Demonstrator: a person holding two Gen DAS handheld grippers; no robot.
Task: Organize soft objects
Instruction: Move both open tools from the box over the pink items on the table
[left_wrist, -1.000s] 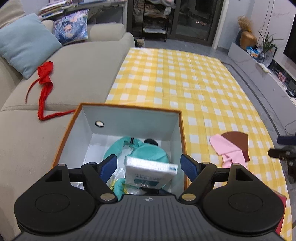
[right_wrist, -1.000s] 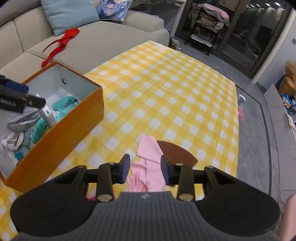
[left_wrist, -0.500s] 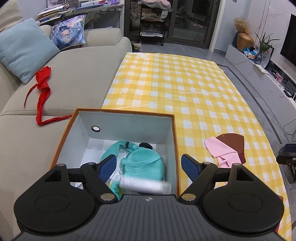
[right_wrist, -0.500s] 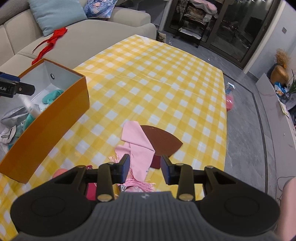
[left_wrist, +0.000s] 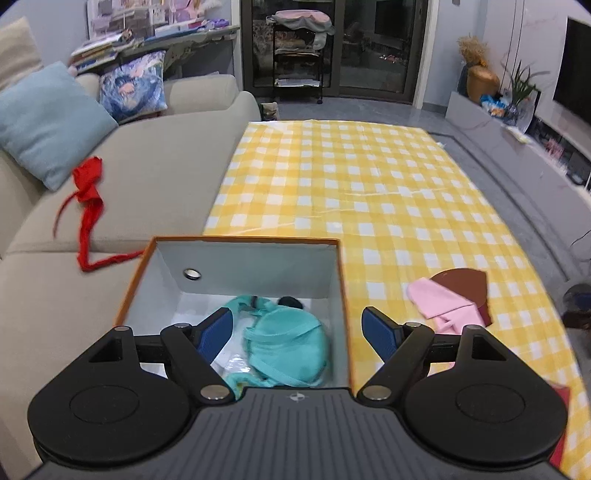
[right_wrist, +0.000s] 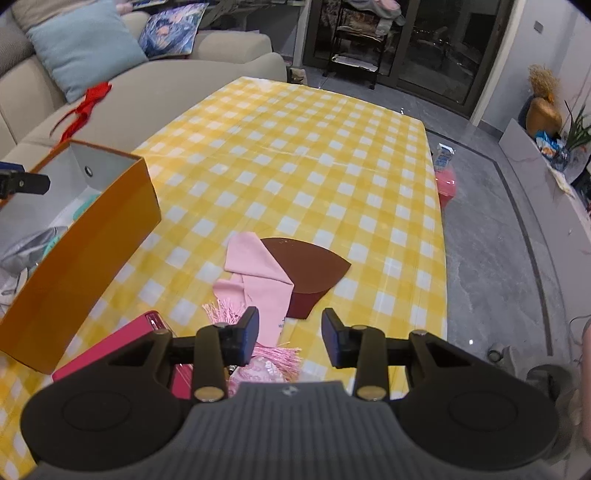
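My left gripper hangs open over the orange box, with nothing between its blue pads. A teal garment lies in the box below it. On the yellow checked tablecloth a pink fringed scarf lies partly over a brown fabric piece. My right gripper stands open just short of the scarf, above its fringe, holding nothing. In the right wrist view the orange box is at the left, with one of the left gripper's fingers over it.
A pink-red flat case lies beside the box near the right gripper. A red cloth is draped on the beige sofa with cushions behind. The floor, a red stool and a carton are past the table's right edge.
A white packet seen between the left fingers has dropped out of sight into the box. The right gripper drew back from the scarf, and the pink-red case came into view.
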